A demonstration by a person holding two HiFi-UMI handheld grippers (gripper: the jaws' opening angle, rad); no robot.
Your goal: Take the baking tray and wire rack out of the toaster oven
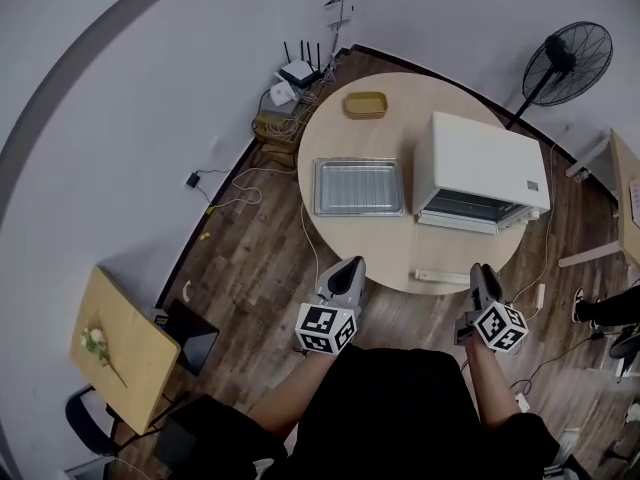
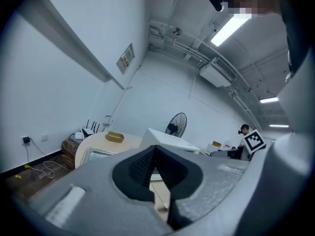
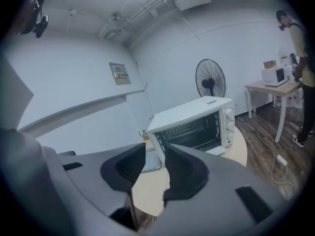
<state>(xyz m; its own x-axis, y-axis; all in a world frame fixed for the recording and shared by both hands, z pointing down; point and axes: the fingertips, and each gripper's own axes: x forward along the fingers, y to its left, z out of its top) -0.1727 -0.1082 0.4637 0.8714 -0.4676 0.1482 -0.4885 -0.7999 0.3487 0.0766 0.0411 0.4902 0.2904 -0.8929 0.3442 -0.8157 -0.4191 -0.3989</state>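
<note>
Resting beside the toaster oven (image 1: 478, 171), the baking tray (image 1: 358, 186) lies well apart from both: left gripper (image 1: 349, 263) jaws together, empty; right gripper (image 1: 481, 269) jaws half apart, empty.

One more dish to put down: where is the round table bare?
Bare: the near edge between tray and power strip; the band between yellow dish and tray. Crowded: the right half, under the toaster oven and its open door.
</note>
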